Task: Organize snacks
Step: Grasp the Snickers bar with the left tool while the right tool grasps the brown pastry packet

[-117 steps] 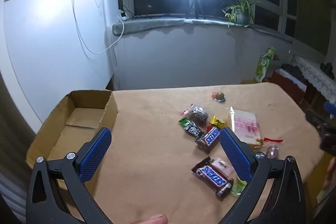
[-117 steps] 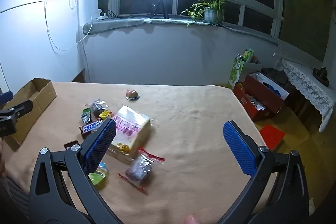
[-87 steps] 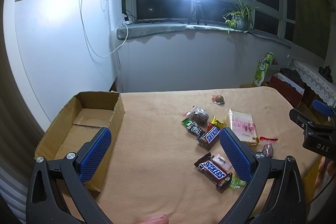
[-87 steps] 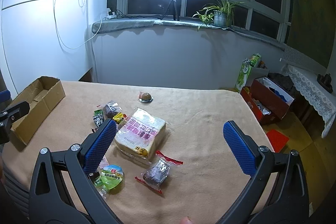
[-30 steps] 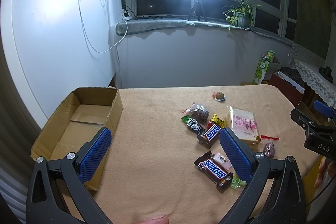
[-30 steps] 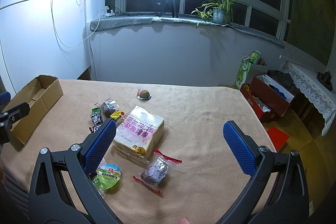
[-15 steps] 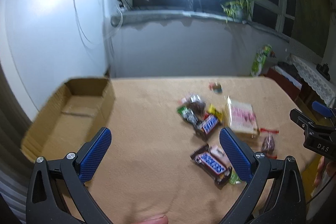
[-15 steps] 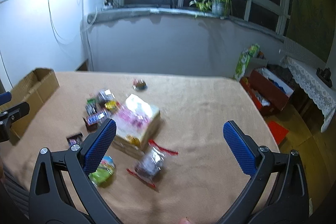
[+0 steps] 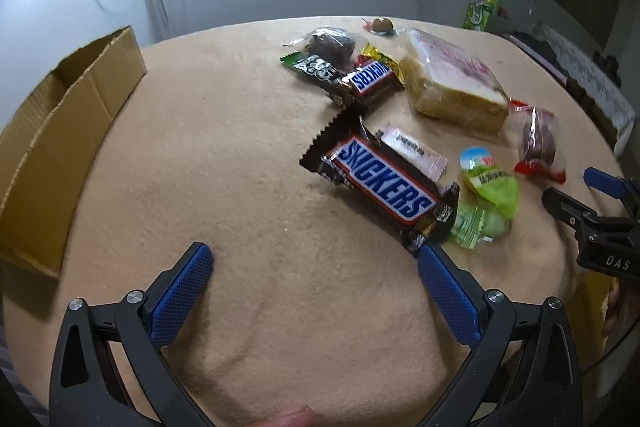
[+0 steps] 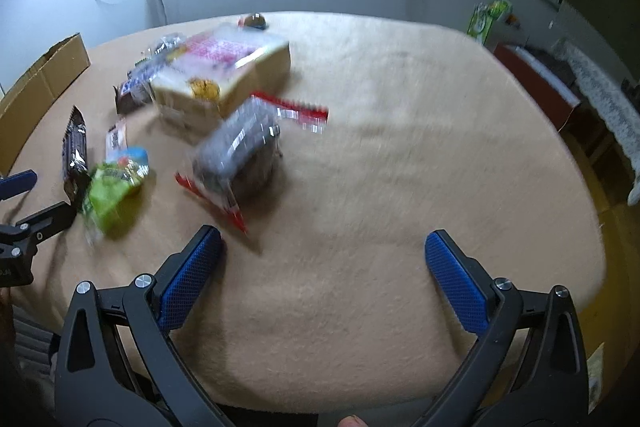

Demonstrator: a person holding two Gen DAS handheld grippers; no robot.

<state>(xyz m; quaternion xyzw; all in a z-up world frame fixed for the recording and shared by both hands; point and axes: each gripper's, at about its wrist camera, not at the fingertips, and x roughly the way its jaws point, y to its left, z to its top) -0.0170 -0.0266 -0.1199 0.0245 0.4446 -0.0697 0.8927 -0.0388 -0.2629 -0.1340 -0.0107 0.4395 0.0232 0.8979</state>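
- We take the large brown Snickers bar with the blue lettering (image 9: 378, 183) as the likely first pick. It lies flat on the beige cloth-covered bench (image 9: 224, 147), in the near part of the snack cluster.
- Its long axis runs diagonally: the zigzag end points up and left, the other end down and right.
- That near end sits just ahead of the right-hand blue pad of our left gripper (image 9: 314, 269). So the bar lies forward and to the right of the jaws, not between them.
- Our left gripper's jaws are spread wide and grasp nothing.
- Our right gripper (image 10: 324, 255) is likewise released and empty. Its nearest snack is the dark cake in a clear red-edged wrapper (image 10: 240, 155), ahead and left of its jaws; that view is blurred.
- We judge the left hand nearer to the bar. It would need to shift right and turn to close across the bar's short width.
- Touching the bar are a small pink-white sachet (image 9: 412, 149) and a green jelly cup (image 9: 486, 183).
- Beyond lie a smaller Snickers bar (image 9: 372, 79) and a wrapped block of sliced bread (image 9: 452, 83).
- The open brown cardboard box (image 9: 60, 131) stands at the bench's left edge, well apart from the snacks.
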